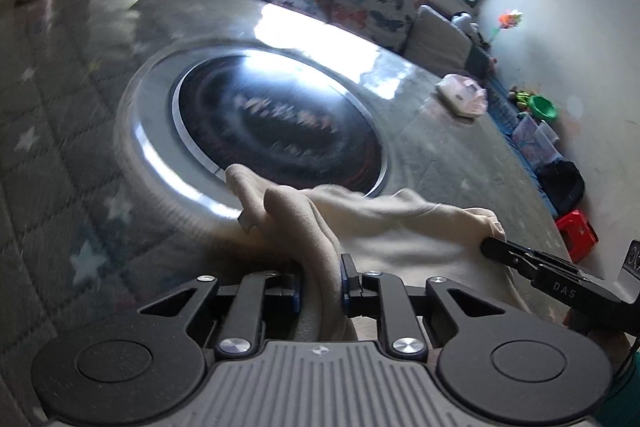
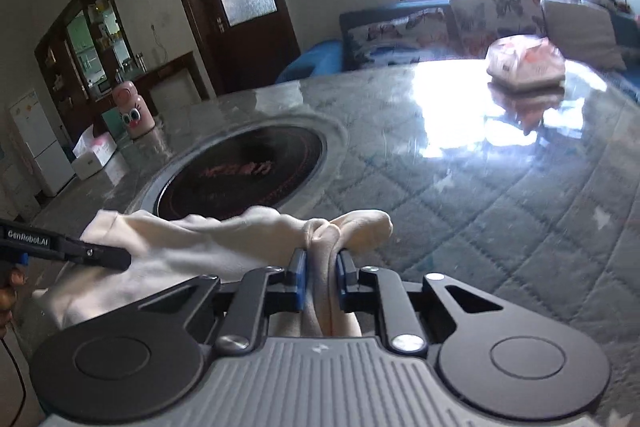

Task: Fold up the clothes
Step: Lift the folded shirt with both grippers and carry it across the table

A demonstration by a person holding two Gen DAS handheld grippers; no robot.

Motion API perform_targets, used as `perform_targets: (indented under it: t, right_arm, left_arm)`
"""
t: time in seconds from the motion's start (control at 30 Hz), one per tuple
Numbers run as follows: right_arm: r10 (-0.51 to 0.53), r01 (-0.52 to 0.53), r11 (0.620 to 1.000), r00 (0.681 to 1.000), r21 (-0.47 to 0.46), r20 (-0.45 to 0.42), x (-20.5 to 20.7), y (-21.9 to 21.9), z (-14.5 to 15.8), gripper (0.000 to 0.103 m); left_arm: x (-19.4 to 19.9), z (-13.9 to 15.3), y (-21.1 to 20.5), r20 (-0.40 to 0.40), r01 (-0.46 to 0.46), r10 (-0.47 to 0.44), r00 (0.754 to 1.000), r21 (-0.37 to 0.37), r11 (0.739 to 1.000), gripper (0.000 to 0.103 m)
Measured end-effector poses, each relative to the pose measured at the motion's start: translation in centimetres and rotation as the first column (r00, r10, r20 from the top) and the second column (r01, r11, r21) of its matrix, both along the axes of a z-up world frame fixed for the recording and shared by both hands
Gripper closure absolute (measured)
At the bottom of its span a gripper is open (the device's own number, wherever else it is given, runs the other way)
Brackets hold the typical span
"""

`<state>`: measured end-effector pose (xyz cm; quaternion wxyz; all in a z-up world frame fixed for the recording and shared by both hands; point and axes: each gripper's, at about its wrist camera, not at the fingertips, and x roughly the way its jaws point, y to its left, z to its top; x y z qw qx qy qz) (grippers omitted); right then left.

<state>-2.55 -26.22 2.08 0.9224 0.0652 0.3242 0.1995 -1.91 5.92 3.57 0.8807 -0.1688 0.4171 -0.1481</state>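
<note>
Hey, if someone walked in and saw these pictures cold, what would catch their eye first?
Probably the cream garment bunched at the near edge of the table, pinched at each end by the left gripper and the right gripper. Just beyond it sits a round black cooktop sunk into the tabletop, with window glare on the glossy surface. A pink cartoon-faced container stands at the far edge.

I can't read the blurred lettering on the dark round cooktop [image 1: 280, 131]. The cream garment [image 2: 208, 243] drops out of my sight behind my right claw [image 2: 322, 281].
</note>
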Motion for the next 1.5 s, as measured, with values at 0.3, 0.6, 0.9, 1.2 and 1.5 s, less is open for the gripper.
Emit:
perform_targets:
  t: [0.3, 0.6, 0.9, 1.2, 1.5]
  right_arm:
    - [-0.112, 0.12, 0.99, 0.987, -0.068, 0.118, -1.5, -4.3, 4.2, 0.09]
    - [-0.272, 0.299, 0.944, 0.945, -0.14, 0.183, -1.0, -11.7, 6.6, 0.09]
    - [-0.394, 0.428, 0.879, 0.9, -0.209, 0.186, 0.2, -18.1, 5.9, 0.09]
    - [-0.471, 0.49, 0.839, 0.872, -0.236, 0.135, 1.6, -21.5, 2.6, 0.09]
    - [-0.503, 0.506, 0.824, 0.86, -0.254, 0.079, 2.3, -22.6, 0.6, 0.081]
  left_arm:
    - [2.9, 3.1, -6.4, 0.082, 0.163, -0.165, 0.983, 0.034, 0.986, 0.086]
    - [7.0, 4.4, -15.8, 0.127, 0.306, -0.31, 0.942, 0.045, 0.951, 0.086]
    - [9.7, 3.2, -24.2, 0.12, 0.4, -0.404, 0.907, 0.063, 0.915, 0.086]
    - [11.0, 0.6, -28.2, 0.073, 0.433, -0.44, 0.895, 0.091, 0.897, 0.085]
    - [11.7, -0.4, -27.8, 0.046, 0.394, -0.404, 0.914, 0.146, 0.908, 0.066]
